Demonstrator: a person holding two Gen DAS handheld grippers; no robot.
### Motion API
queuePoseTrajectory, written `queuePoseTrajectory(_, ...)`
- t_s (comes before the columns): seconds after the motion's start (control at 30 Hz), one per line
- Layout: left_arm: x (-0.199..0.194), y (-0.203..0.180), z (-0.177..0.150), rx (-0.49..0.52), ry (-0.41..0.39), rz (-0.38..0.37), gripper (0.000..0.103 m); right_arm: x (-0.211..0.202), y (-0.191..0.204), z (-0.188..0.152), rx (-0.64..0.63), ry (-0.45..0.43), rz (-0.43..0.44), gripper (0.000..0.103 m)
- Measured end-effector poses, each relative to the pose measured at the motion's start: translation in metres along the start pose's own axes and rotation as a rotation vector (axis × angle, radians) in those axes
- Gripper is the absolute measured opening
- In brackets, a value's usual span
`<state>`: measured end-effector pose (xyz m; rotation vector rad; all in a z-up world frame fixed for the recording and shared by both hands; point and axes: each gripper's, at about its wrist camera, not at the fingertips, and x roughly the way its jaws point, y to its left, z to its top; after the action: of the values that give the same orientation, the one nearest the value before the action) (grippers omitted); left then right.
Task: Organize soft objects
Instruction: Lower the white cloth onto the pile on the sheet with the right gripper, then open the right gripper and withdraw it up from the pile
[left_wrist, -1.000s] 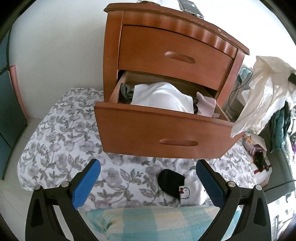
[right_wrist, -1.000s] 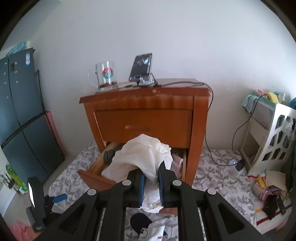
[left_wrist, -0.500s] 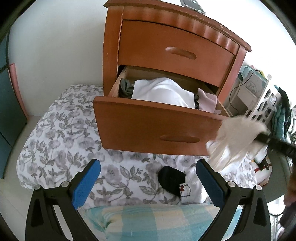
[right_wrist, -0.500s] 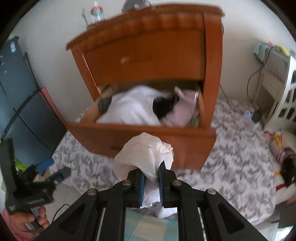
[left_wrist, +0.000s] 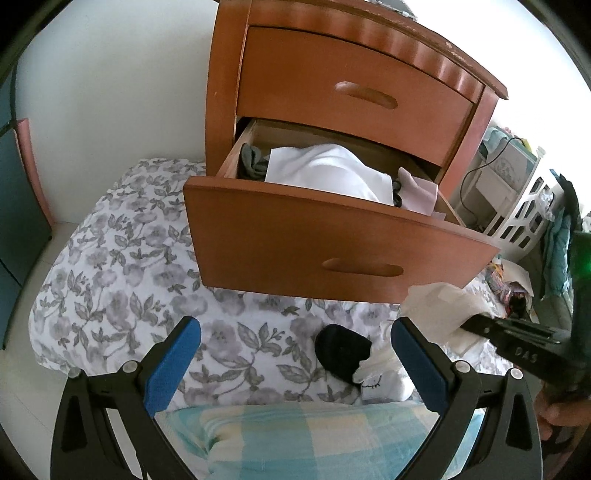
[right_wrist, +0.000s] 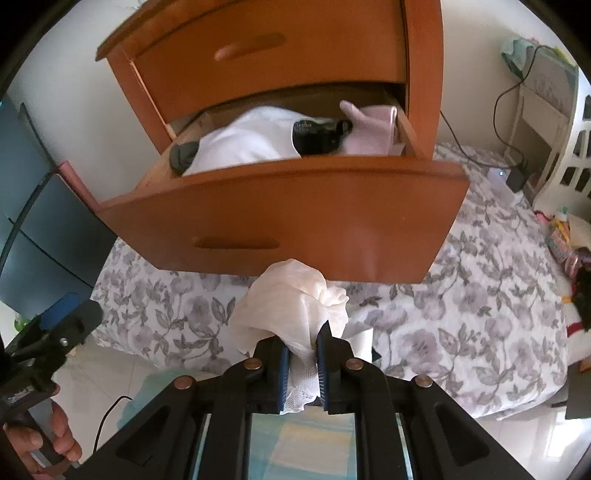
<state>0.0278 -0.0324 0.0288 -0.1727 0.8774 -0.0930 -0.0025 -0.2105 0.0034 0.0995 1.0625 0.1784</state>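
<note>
One crumpled cream gauze cloth (right_wrist: 291, 310), right gripper (right_wrist: 302, 363) clamped

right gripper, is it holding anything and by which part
The right gripper is shut on the cream cloth, pinching its lower bunched end; the rest billows above the pads.

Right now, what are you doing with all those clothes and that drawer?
A person is tidying soft things with a gripper in each hand. The right gripper is shut on a crumpled cream cloth, holding it low in front of the open bottom drawer, above the flowery blanket. The drawer already holds a white garment, a grey sock and something pink. The left gripper is open and holds nothing, above a black sock lying on the blanket.
</note>
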Motion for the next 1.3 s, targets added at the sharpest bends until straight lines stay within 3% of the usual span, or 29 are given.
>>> queuePoseTrajectory(0.83,0.008,0.004,-0.001,-0.013,0.023,0.003,0.102,0.051,0.001,-0.007,0.016,0.15,-0.05,0.018)
queuePoseTrajectory(0.93,0.008,0.005,-0.002,-0.014,0.025,0.004,0.102,0.052,0.002,-0.008,0.013,0.158,-0.056,0.026)
queuePoseTrajectory(1.07,0.009,0.006,-0.002,-0.017,0.027,0.005,0.102,0.052,0.002,-0.008,0.008,0.155,-0.07,0.053)
queuePoseTrajectory(1.17,0.01,0.007,-0.002,-0.02,0.027,0.009,0.102,0.051,0.003,-0.007,-0.001,0.155,-0.07,0.057)
queuePoseTrajectory(1.3,0.01,0.007,-0.002,-0.022,0.029,0.01,0.102,0.052,0.003,-0.007,0.0,0.154,-0.074,0.071)
